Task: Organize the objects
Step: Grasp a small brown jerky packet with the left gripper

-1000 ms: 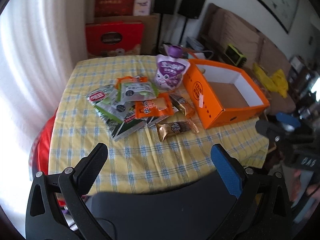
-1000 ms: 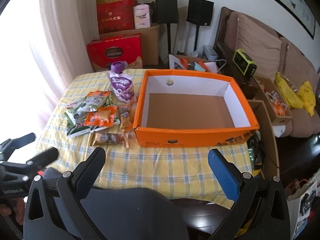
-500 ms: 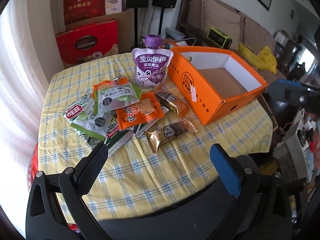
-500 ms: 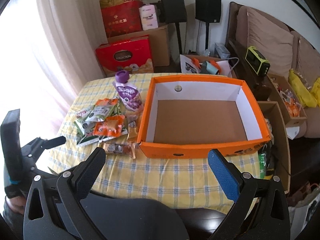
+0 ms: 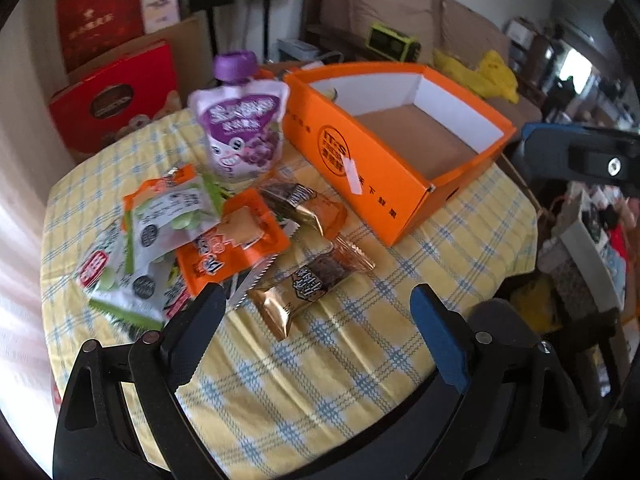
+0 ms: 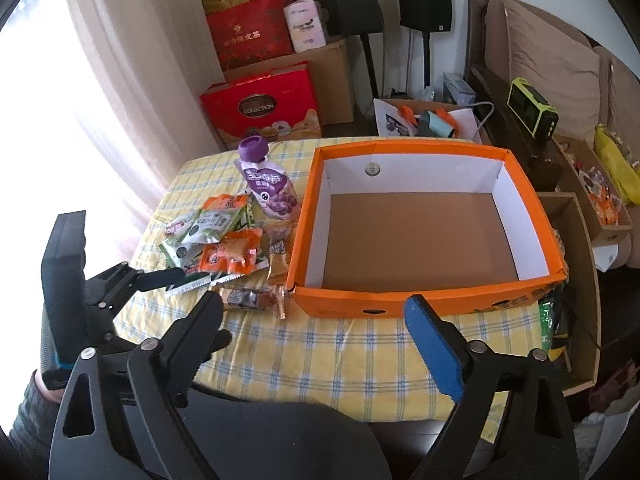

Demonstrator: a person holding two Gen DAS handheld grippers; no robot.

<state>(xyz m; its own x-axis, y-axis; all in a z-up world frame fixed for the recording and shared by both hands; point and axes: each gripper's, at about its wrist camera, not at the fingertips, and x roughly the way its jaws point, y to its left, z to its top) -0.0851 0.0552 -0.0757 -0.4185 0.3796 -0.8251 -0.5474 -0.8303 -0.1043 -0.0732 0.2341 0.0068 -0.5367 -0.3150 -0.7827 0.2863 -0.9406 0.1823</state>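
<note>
In the left wrist view the left gripper [image 5: 316, 308] hangs low in the frame with its jaws spread wide and nothing between them, its tips above the yellow checked tablecloth [image 5: 360, 360] just short of a gold-wrapped snack bar [image 5: 310, 284] that lies flat at the centre of the picture. Up and to the left of that bar a loose heap of snack packets overlaps: an orange packet [image 5: 232, 240], green and white packets [image 5: 160, 220] at the left, and a second gold bar [image 5: 304, 206] nearer the box. A purple drink pouch [image 5: 242, 128] with a purple cap stands upright in the upper middle, just beside the near corner of the orange box [image 5: 360, 160], which fills the upper right and shows a bare brown floor and white inner walls. This view is somewhat blurred, so the print on the wrappers cannot be read for certain. In the right wrist view the right gripper [image 6: 312, 312] is also spread open and holds nothing, low in the frame over the tablecloth's near edge, with the orange box centre right and the packets to the box's left. The left gripper appears at the left edge of that view, held by a hand [image 6: 40, 384] in a grey sleeve.
</note>
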